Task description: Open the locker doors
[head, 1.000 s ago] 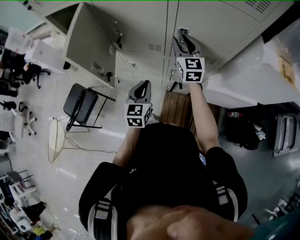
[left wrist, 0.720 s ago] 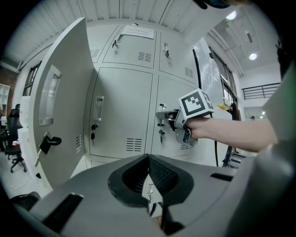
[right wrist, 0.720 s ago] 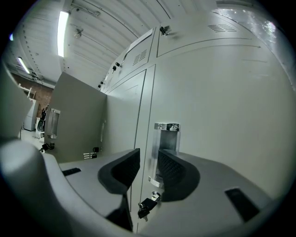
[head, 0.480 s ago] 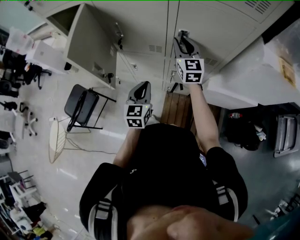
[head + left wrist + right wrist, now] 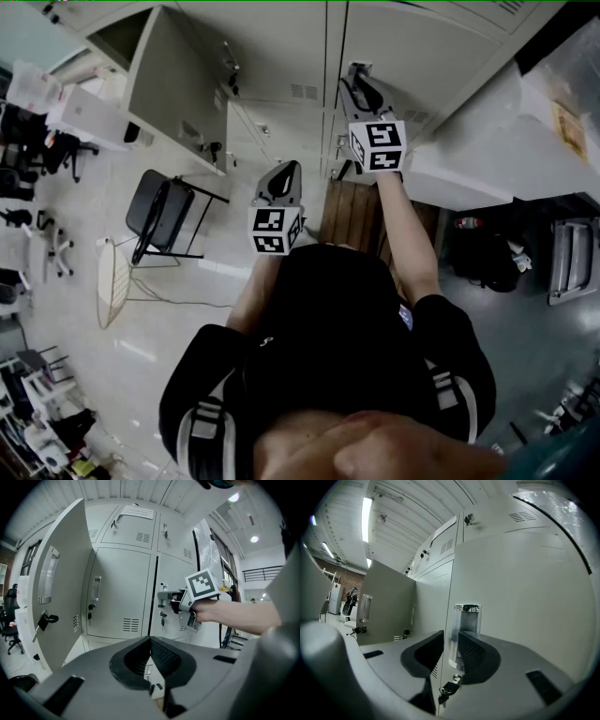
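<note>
Grey metal lockers point(image 5: 281, 47) fill the top of the head view. One door point(image 5: 173, 89) at the left stands swung open; it also shows as the open door point(image 5: 56, 597) and the open door point(image 5: 386, 604). My right gripper point(image 5: 361, 77) reaches to a closed locker door point(image 5: 520, 602). Its jaws are closed on the left lip of the recessed handle point(image 5: 466, 620), at the door's edge. A key point(image 5: 449, 687) hangs in the lock below. My left gripper point(image 5: 286, 173) is held lower, shut and empty point(image 5: 150, 641), pointing at the lockers.
A black folding chair point(image 5: 164, 211) and a round wire object point(image 5: 111, 277) stand on the floor at the left. A wooden bench point(image 5: 354, 216) sits below the lockers. White covered bulky items point(image 5: 487, 159) crowd the right side.
The right gripper stays at the door handle and has drifted slightly down in the head view. The left gripper has not moved.
</note>
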`<action>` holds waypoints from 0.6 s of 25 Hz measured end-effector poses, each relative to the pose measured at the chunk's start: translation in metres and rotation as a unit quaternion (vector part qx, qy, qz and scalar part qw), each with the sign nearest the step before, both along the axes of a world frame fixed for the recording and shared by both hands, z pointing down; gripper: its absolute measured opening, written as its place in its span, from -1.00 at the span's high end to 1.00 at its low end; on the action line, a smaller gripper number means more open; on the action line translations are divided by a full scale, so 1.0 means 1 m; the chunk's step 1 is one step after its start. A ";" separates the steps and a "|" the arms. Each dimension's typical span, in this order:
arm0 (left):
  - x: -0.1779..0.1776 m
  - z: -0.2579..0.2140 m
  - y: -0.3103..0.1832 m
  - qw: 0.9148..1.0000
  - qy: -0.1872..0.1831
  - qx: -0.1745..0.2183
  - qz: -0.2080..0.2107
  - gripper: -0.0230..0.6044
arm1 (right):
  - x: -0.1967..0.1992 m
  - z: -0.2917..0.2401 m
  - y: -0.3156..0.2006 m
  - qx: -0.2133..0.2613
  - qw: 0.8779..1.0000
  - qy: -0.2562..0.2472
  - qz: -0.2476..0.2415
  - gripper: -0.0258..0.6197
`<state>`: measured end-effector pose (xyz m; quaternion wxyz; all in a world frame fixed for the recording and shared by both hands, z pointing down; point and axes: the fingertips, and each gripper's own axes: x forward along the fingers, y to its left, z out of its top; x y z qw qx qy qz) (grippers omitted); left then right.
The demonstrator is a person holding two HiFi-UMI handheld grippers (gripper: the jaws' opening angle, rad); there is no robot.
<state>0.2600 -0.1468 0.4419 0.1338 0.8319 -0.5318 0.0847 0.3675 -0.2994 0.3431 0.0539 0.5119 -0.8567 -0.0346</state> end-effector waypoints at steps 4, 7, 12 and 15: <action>0.004 0.001 0.006 1.000 0.000 0.002 0.005 0.90 | 0.000 0.000 0.014 0.005 1.000 -0.003 -0.006 0.58; 0.007 -0.001 0.011 1.000 0.001 0.006 0.011 0.90 | 0.001 -0.001 0.024 0.005 1.000 -0.003 -0.010 0.58; 0.017 -0.001 0.019 1.000 0.001 0.005 0.028 0.90 | 0.003 -0.002 0.043 0.002 1.000 -0.022 -0.016 0.58; 0.025 -0.001 0.023 0.999 0.002 0.004 0.042 0.90 | 0.005 -0.002 0.056 0.002 0.999 -0.034 -0.025 0.58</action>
